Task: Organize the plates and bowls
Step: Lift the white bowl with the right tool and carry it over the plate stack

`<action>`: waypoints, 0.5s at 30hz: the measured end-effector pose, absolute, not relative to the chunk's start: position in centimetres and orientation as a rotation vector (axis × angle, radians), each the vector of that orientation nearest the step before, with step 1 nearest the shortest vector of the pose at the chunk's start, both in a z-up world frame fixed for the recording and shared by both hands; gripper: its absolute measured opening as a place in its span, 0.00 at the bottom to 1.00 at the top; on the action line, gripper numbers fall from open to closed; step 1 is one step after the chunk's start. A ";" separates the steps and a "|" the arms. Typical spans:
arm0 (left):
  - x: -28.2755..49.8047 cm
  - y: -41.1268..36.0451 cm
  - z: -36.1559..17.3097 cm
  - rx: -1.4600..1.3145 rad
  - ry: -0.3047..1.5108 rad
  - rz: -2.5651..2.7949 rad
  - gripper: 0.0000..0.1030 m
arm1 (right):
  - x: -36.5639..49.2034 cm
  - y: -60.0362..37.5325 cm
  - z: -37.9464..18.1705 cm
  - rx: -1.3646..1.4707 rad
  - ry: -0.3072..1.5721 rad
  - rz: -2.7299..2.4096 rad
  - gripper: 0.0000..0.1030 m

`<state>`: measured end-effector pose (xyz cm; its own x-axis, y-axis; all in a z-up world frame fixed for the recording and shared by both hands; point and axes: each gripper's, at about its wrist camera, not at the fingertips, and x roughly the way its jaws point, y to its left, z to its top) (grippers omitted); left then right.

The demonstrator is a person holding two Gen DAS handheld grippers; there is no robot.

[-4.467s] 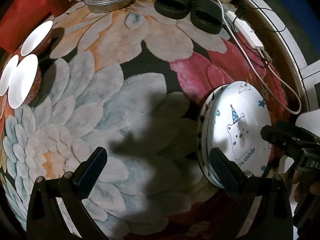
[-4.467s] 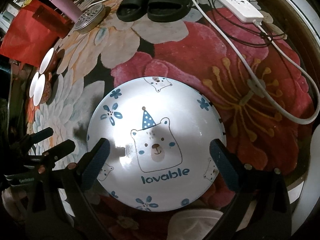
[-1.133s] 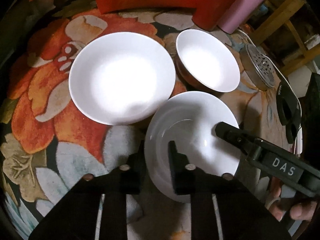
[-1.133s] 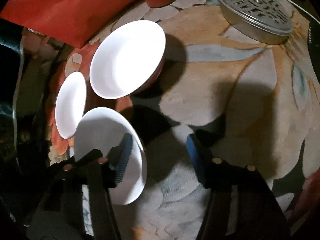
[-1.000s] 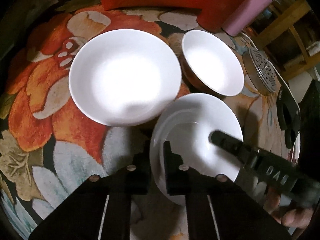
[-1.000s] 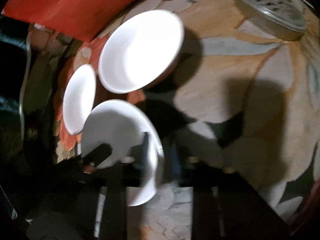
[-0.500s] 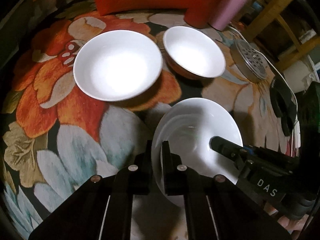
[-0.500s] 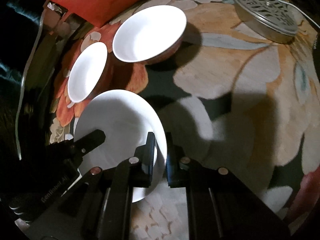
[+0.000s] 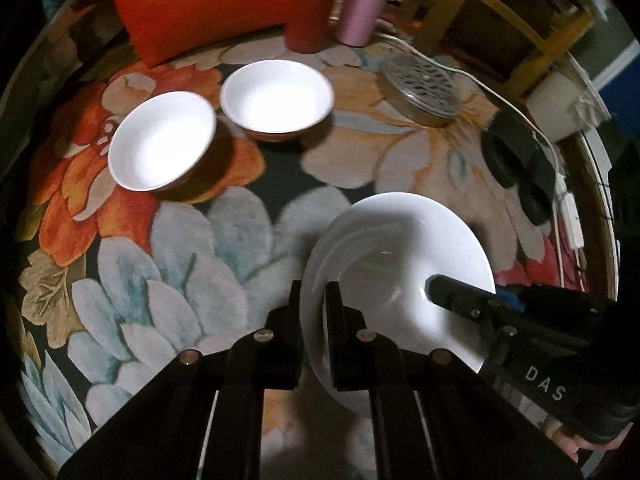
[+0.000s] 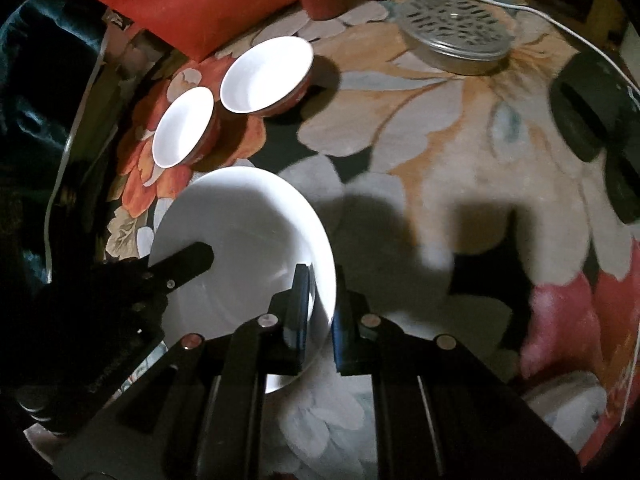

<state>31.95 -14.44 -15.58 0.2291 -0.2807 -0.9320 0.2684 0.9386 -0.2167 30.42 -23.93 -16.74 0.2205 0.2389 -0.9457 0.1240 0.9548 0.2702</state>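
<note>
Both grippers, left (image 9: 314, 300) and right (image 10: 320, 304), pinch opposite rims of a smooth, round white plate (image 9: 400, 256) between their jaws. Beyond them, two glossy bowls (image 9: 276, 98) sit on the plush floral rug (image 9: 192, 248).

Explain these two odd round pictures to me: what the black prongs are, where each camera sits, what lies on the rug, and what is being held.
The black prongs are two-finger grippers, one in each of a person's hands, with a fisheye camera on each looking along the fingers. In the left camera's picture, the left gripper pinches one edge of a wide white plate. In the right camera's picture, the right gripper pinches the opposite edge. On the flowered rug sit two small white bowls with red outsides, a perforated round metal tin and black slippers.
</note>
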 end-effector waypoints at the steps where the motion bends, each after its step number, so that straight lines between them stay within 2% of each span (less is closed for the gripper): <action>1: 31.5 -15.0 -15.2 -0.001 1.284 -0.387 0.08 | 29.8 -24.3 -16.5 0.316 1.353 0.074 0.10; 15: 23.8 -24.3 -14.3 0.118 1.294 -0.573 0.11 | 20.1 -31.2 -14.0 0.404 1.340 -0.089 0.10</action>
